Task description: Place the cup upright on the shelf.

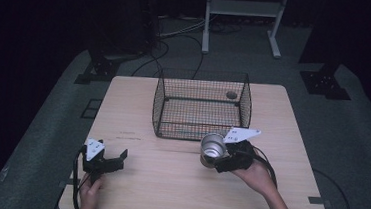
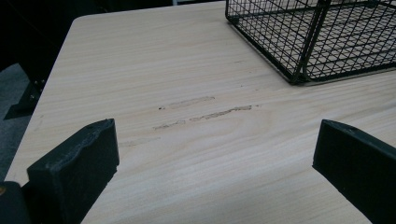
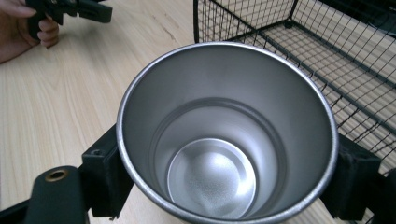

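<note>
The right gripper [image 1: 217, 159] is clamped on a metal cup [image 1: 212, 149], one black jaw pressed to each side of the cup's wall just under the rim. The cup [image 3: 227, 135] sits between them, open mouth up, empty inside, just in front of the wire basket [image 1: 201, 105] on the wooden table [image 1: 167, 178]. The left gripper [image 1: 114, 160] hangs over the table's near left part, jaws wide apart with bare wood between them, well apart from cup and basket.
</note>
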The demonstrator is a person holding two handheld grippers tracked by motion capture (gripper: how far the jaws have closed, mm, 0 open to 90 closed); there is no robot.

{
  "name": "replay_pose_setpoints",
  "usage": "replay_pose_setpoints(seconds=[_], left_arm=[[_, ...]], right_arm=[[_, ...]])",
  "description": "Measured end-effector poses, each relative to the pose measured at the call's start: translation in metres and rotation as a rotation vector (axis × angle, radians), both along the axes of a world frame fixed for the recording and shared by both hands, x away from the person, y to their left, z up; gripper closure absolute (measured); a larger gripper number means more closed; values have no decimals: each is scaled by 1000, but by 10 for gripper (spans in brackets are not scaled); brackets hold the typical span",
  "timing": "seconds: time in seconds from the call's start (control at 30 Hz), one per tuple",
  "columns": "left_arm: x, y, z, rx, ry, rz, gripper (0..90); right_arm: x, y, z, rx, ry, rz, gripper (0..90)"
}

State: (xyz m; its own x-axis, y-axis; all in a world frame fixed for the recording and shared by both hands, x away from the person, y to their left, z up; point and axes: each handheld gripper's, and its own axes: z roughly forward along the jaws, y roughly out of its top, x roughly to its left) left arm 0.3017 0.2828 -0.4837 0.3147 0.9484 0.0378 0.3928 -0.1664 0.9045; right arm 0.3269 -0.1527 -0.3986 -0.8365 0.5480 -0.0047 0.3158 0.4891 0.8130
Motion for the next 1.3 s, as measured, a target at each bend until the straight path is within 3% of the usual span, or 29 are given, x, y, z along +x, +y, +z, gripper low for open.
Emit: replay_pose_setpoints(seconds=[0.47,0.77,1.07,1.3], left_arm=[[0,0,0,-7,-3,1,0],[0,1,0,-2,1,0,0],[0,0,0,-6,-2,0,0],[0,0,0,-9,-6,1,0]], right_arm=[[14,10,26,7,-1,25,179],[27,12,42,42,19,36,179],[37,18,50,32,12,39,180],[46,28,69,20,-14,42,180]])
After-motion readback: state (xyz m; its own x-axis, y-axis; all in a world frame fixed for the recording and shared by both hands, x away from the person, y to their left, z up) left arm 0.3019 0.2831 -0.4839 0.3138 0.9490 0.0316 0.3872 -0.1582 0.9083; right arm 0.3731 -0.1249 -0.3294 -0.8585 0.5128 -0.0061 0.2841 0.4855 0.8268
